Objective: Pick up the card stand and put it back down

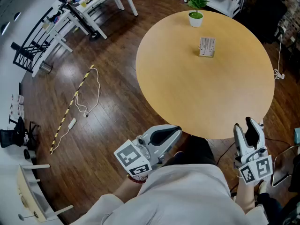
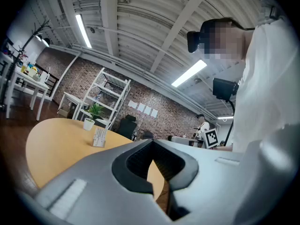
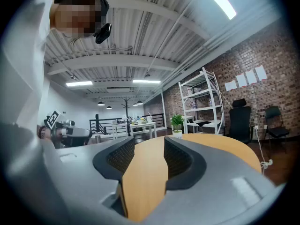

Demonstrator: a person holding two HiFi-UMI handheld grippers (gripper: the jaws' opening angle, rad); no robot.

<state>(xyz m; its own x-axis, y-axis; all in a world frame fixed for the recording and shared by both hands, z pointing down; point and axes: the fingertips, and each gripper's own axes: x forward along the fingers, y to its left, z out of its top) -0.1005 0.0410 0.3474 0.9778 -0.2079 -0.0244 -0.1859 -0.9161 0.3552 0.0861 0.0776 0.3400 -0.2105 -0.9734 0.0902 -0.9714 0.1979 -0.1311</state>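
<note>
While the left gripper (image 1: 176, 131) waits at the table's (image 1: 187, 93) near edge with tips pressed together on nothing, the card stand (image 1: 206, 46) stands upright far across by the plant (image 1: 196, 8); the right gripper (image 1: 247, 124), slightly spread and empty, is equally far away; that suits either a lift still ahead or a stand already set back.

No legible text; card stand (image 1: 206, 46) print seemingly too small.

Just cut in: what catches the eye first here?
A big round table fills the head view, bare but for a card stand toward its far side and a plant at the far edge behind it. The left claw and right claw hover empty by the near edge.
</note>
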